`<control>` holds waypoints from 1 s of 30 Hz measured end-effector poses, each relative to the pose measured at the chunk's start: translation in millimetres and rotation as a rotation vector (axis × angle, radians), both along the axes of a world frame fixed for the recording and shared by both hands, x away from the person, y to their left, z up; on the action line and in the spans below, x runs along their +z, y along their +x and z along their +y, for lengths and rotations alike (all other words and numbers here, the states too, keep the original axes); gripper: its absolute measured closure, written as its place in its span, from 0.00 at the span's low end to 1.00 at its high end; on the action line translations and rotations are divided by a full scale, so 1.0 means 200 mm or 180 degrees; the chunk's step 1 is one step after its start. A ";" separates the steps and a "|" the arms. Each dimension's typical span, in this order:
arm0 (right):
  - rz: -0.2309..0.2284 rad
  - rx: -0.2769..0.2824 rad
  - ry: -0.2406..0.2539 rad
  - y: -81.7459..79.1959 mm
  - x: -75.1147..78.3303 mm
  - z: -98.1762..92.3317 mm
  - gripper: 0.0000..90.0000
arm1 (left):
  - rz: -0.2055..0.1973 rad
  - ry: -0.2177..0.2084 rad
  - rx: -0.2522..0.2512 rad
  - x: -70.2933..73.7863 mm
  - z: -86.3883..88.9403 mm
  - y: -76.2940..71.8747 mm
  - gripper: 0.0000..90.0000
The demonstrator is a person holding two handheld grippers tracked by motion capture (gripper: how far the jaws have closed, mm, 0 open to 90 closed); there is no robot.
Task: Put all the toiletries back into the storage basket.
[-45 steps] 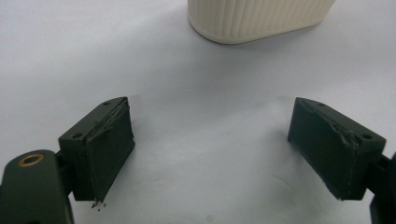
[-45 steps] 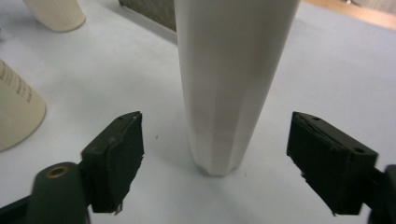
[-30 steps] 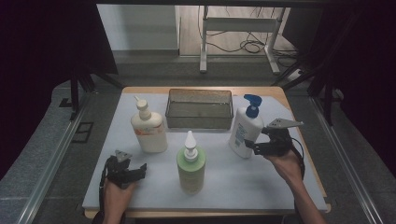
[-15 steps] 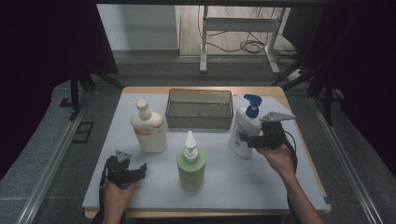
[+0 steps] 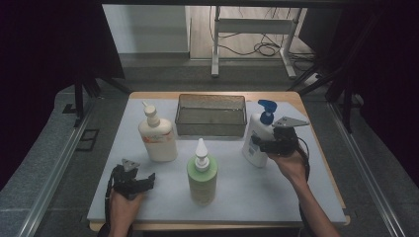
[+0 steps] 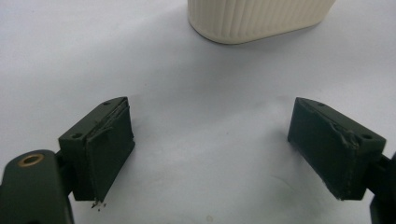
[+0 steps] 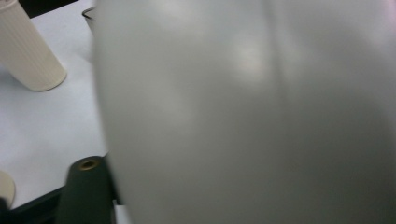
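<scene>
Standing at the right side of the white mat [image 5: 237, 192], the white pump bottle [image 5: 256, 140] with the blue pump head sits between the jaws of the right gripper [image 5: 262, 146], which have just been closing around its body. In the right gripper view the bottle's wall [image 7: 252, 112] is very close, so it seems the pads press on it, but I cannot tell this for sure. The left gripper [image 5: 143, 178] rests low on the mat near the front edge (its jaws spread wide, nothing between them), with the cream bottle [image 5: 157, 136] a little beyond it. The green bottle [image 5: 202, 175] and the wire basket [image 5: 211, 115] stand apart.
</scene>
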State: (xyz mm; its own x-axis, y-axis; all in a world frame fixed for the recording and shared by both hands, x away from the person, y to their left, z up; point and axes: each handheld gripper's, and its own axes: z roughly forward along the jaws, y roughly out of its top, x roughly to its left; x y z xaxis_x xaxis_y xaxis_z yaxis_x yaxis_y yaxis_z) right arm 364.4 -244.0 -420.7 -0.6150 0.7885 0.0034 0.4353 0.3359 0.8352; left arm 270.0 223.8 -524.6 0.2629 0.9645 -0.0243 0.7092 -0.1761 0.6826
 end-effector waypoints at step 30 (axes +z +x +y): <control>-0.0101 0.0201 -0.0077 -0.06 0.18 0.10 0.42 | -0.0005 0.0004 -0.0007 0.00 0.00 0.00 0.15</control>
